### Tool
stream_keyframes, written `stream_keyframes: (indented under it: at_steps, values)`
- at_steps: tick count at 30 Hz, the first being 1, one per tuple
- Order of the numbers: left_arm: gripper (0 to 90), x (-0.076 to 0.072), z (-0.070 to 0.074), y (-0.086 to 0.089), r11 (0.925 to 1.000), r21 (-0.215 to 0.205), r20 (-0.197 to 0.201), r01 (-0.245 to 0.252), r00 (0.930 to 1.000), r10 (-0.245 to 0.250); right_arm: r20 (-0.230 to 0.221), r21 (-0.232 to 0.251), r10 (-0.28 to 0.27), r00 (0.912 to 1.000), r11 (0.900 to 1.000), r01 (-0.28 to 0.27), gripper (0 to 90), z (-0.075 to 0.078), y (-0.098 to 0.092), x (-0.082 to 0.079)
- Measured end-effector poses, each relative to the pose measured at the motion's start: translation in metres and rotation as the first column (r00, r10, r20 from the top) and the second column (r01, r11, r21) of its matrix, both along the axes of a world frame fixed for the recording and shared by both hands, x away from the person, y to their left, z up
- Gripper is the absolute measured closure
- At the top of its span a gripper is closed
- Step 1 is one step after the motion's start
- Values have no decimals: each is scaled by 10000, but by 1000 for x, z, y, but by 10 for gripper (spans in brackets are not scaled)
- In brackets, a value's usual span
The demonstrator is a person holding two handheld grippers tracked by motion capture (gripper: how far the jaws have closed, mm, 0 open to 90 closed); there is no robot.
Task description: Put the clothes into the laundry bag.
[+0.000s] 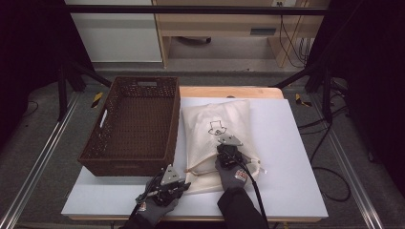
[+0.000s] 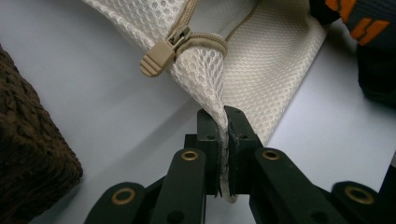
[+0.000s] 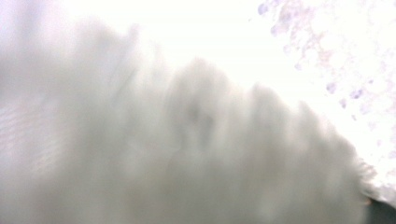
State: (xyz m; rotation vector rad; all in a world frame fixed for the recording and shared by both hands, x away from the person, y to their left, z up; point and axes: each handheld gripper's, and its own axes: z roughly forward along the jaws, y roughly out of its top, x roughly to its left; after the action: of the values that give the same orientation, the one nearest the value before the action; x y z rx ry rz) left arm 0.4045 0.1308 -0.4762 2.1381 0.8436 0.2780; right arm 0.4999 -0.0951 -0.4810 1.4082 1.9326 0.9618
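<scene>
Mesh laundry bag (image 1: 220,138), cream, lies flat on the white surface (image 1: 286,157), just right of the brown wicker basket (image 1: 131,126). Left gripper (image 1: 173,187) at the bag's near-left corner: fingers (image 2: 210,140) closed on a pinch of mesh, just below the tan zipper pull (image 2: 161,55). Right gripper (image 1: 228,151) rests on the bag's near part, fingers closed; whether they hold fabric cannot be told from the blurred right gripper view.

Grey gloves (image 1: 232,175) with orange markings, dark sleeves (image 1: 239,207), black hand-held grippers.
</scene>
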Motion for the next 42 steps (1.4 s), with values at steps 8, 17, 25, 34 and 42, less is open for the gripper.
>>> stream_keyframes:
  at_steps: [8, 17, 25, 34, 42]
  values:
    - [667, 1, 2, 2, 9993, -254, 313, -257, 9992, 265, 54, 798, 1217, 9926, 9894, -1217, 691, 12, -18, -28]
    - [624, 2, 5, 5, 9974, -590, 182, -420, 9989, 432, 527, 1363, 1927, 9799, 9706, -1982, 651, 39, -58, -79]
    - [698, 3, 6, 5, 9979, -529, 6, -377, 9993, 377, 1330, 1041, 1171, 9842, 9858, -1314, 493, 51, -82, -92]
    - [798, 4, 6, 4, 9980, -576, -178, -275, 9995, 265, 811, -257, 652, 9946, 9977, -633, 591, 34, -80, -71]
    - [823, 5, 10, 9, 9977, -617, -232, -266, 9994, 252, 46, 152, 672, 9977, 9976, -672, 900, 33, -95, -73]
